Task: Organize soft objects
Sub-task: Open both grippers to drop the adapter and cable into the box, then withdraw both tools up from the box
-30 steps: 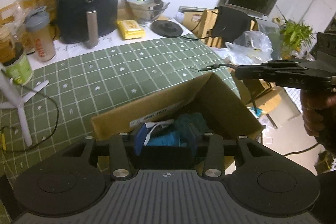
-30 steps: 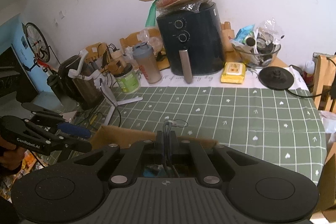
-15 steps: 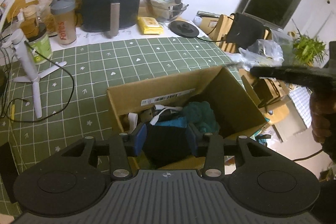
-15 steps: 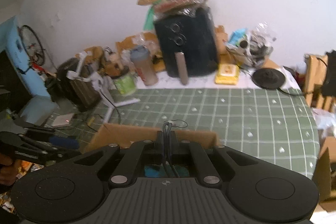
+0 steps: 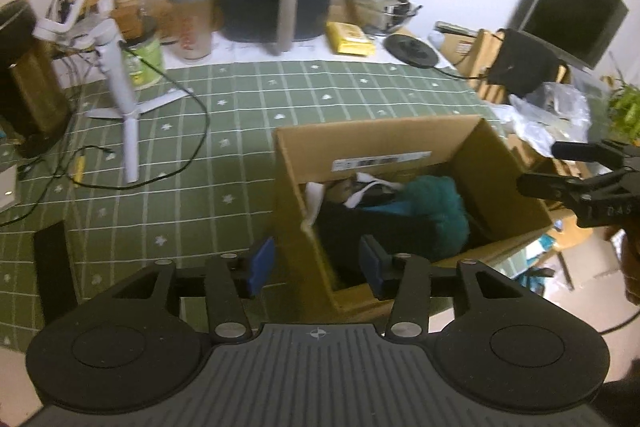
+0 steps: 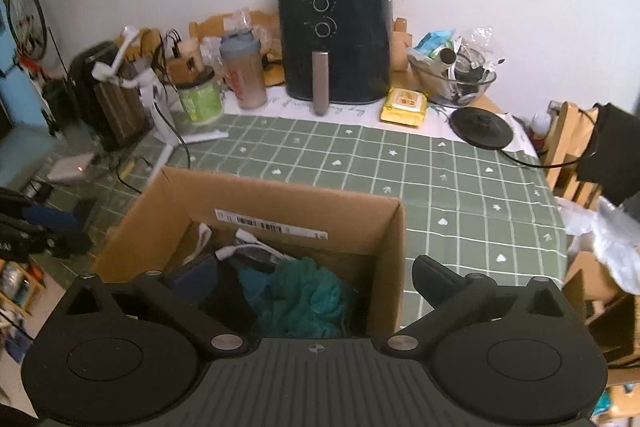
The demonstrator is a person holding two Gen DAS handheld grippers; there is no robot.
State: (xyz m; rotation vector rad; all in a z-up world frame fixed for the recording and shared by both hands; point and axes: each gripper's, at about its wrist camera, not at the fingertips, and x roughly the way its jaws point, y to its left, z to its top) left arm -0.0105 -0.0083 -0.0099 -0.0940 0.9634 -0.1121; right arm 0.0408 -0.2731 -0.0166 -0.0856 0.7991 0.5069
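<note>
An open cardboard box stands on the green checked tablecloth. Inside lie a teal mesh sponge, a black cloth and white straps. My left gripper hovers over the box's near left wall. Its jaws are opening and the blue pads press on nothing. My right gripper hangs above the box. Its jaws are opening wide, with nothing between them. In the left wrist view the right gripper shows at the box's right side.
At the back stand a black air fryer, a shaker bottle, a glass bowl, a yellow pack and a black disc. A white tripod and a black cable lie left. A wooden chair is right.
The left pads have parted and the black cloth they held now lies in the box. The right jaws went from shut on a thin black cord to wide open. Both views moved over the box.
</note>
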